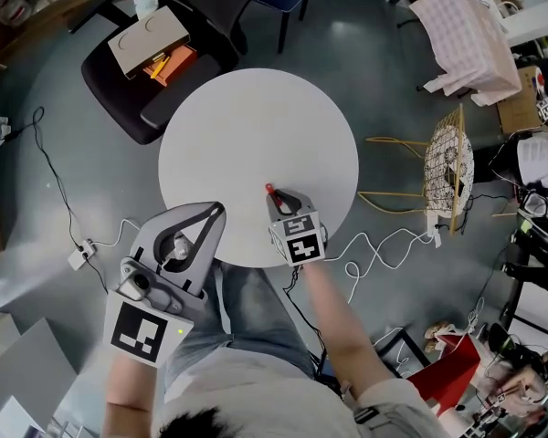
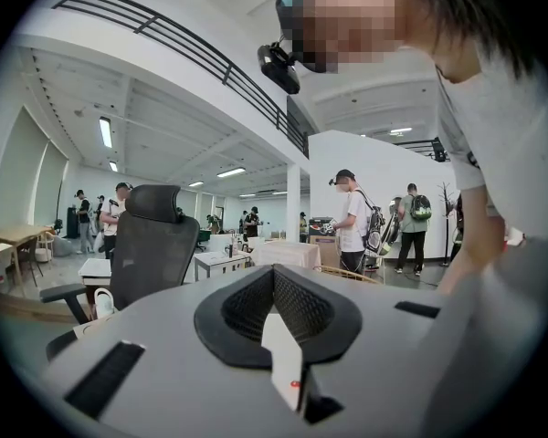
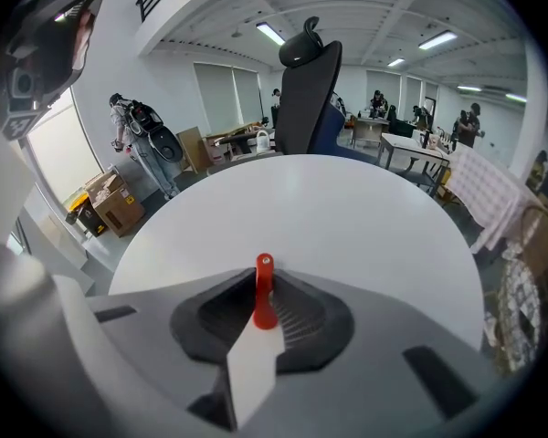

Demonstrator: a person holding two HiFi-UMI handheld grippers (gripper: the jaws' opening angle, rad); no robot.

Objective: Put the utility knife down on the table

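Closest in, the left gripper [image 1: 212,215] hangs low by the person's legs, off the near edge of the table [image 1: 256,117]. Its jaws are pressed together with nothing between them. It has no job here, so I think it is held back there to keep out of the way. A little further on, the right gripper [image 1: 279,201] reaches over the near side of the table. Its jaws are squeezed tight on the utility knife [image 1: 270,190]. Only the red end of the knife pokes out past the tips, pointing toward the middle of the table. The tight squeeze is what stops the knife from slipping while it is in the air. The knife is low over the white top, but I cannot tell if it touches. The gripper leans forward and down, which looks like a good way to lay the knife flat and not drop it. So the knife is not yet put down. The jaws need to come down to the top and then let go. There is lots of room on the white top around it. Past the far side of the table stands a black chair [image 1: 132,85] with a cardboard box [image 1: 148,39] on its seat. Off to the right, on the floor, sits what looks like a wire basket [image 1: 449,164] on thin legs, well away from the knife.
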